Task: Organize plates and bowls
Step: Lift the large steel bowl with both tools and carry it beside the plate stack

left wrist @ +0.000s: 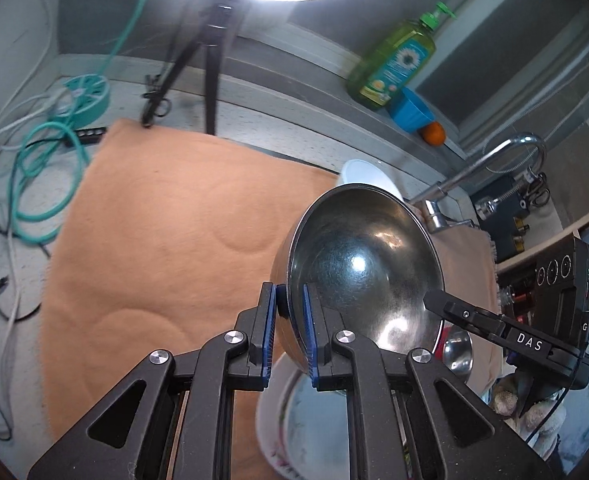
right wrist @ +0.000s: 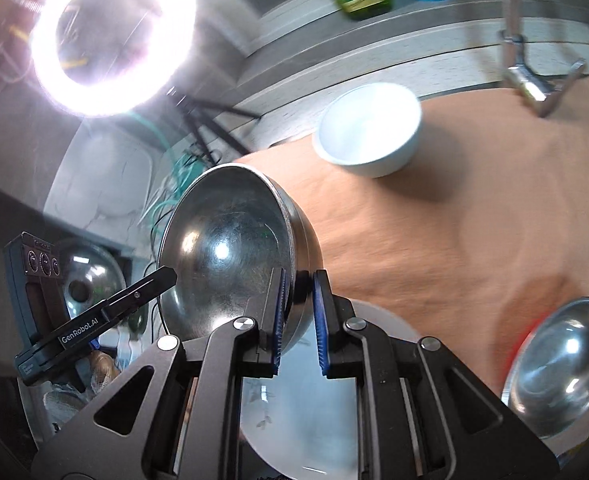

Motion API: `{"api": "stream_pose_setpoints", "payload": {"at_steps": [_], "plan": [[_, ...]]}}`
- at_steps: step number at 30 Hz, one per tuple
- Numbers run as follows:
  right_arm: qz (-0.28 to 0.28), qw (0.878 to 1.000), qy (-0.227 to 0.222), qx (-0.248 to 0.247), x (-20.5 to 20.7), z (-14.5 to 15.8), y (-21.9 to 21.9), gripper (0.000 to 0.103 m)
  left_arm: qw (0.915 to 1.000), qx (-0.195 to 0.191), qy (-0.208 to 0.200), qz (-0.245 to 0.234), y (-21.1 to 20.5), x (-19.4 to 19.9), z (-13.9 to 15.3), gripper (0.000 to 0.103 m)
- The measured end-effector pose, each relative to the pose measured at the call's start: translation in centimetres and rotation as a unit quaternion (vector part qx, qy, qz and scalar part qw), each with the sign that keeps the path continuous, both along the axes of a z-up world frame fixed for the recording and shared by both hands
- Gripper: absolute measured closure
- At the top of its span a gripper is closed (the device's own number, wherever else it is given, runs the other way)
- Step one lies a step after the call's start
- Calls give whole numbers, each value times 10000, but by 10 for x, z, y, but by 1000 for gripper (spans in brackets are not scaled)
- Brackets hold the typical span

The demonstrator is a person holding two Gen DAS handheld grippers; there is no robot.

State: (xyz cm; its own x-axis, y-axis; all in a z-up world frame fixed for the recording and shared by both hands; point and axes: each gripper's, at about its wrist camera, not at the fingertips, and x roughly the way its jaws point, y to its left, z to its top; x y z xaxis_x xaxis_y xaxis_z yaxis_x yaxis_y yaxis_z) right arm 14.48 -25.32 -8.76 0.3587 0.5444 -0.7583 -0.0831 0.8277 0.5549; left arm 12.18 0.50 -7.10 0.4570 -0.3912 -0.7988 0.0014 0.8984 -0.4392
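Note:
My left gripper [left wrist: 289, 322] is shut on the rim of a large steel bowl [left wrist: 368, 268], held tilted above the orange mat [left wrist: 154, 232]. My right gripper [right wrist: 298, 320] is shut on the opposite rim of the same steel bowl [right wrist: 226, 252]. Each view shows the other gripper's finger at the far rim. A white floral plate [left wrist: 290, 420] lies under the bowl; it also shows in the right wrist view [right wrist: 314, 412]. A white bowl [right wrist: 368, 134] stands at the mat's far edge. A smaller steel bowl [right wrist: 566, 364] sits on the mat at the right.
A faucet [left wrist: 490, 160] rises at the right, with a green soap bottle [left wrist: 394, 60], blue cup [left wrist: 410, 110] and an orange [left wrist: 433, 134] on the ledge behind. A ring light on a tripod [left wrist: 210, 52] stands at the back. Teal cable [left wrist: 42, 168] lies left of the mat.

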Motion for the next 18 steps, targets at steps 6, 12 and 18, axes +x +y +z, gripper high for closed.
{"api": "stream_pose_setpoints", "payload": {"at_steps": [6, 12, 18], "plan": [[440, 9990, 62, 5, 3, -7, 43, 90, 9991, 5, 63, 415, 34, -17, -6, 91], [783, 9968, 166, -29, 3, -19, 78, 90, 9970, 27, 145, 763, 62, -34, -16, 91], [1100, 9935, 283, -46, 1, -33, 110, 90, 9937, 28, 245, 1089, 87, -47, -25, 91]]}}
